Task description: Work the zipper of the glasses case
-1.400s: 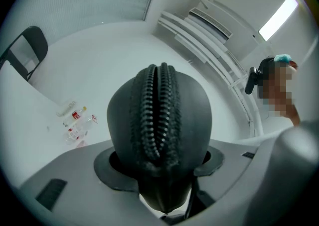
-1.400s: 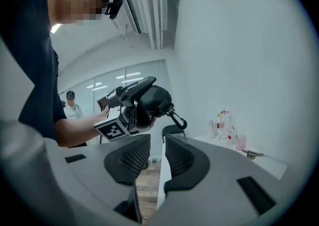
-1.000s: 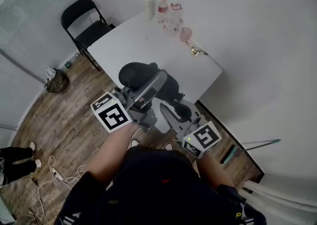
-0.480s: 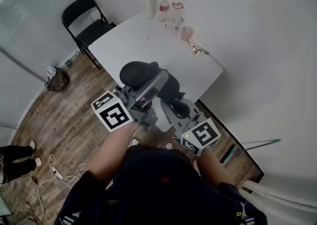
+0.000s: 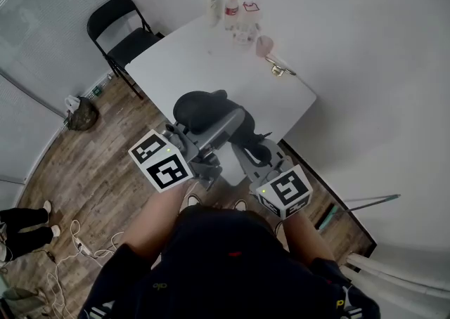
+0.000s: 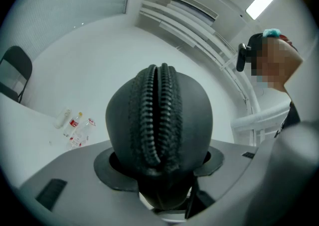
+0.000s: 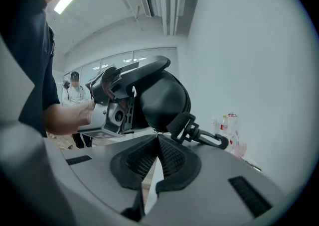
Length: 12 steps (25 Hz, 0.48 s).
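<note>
Black oval glasses case (image 6: 194, 115) — midair

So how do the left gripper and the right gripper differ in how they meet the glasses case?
The left gripper is clamped wide round the glasses case. The right gripper has just been closing its jaws, which now meet tip to tip. The left gripper faces the zipper head-on. The right gripper sits at the case's edge beside the strap clip, with no pull visible between its tips. Both are at the same case.

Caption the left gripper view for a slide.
The left gripper holds a black domed glasses case between its jaws, its toothed zipper seam facing the camera.
</note>
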{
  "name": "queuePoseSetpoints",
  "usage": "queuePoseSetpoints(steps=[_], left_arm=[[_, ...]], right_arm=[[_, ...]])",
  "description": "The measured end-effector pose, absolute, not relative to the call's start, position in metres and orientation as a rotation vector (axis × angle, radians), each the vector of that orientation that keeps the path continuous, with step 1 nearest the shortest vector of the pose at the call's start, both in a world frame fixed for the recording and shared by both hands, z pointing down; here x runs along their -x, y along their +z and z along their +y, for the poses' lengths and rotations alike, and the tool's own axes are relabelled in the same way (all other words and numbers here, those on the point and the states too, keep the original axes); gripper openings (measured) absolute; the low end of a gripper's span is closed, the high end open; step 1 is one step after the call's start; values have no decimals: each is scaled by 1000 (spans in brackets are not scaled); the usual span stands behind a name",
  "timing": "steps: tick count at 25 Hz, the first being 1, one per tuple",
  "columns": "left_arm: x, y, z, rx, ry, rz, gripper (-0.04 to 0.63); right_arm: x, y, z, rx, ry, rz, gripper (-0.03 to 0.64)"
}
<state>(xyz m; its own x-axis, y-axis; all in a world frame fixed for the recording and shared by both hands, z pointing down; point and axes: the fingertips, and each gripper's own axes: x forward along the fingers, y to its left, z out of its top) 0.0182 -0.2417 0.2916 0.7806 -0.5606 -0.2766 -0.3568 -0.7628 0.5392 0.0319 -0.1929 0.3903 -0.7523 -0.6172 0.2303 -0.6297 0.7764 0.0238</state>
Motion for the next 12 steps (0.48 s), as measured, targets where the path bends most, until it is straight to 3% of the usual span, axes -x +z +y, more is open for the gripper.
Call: queuePoseSetpoints(steps=[12], left_arm=[[-31,314,-219,-2594,-279,-577,284]], right_arm=[[-57,397,-191,-931,-385,-2449,20]])
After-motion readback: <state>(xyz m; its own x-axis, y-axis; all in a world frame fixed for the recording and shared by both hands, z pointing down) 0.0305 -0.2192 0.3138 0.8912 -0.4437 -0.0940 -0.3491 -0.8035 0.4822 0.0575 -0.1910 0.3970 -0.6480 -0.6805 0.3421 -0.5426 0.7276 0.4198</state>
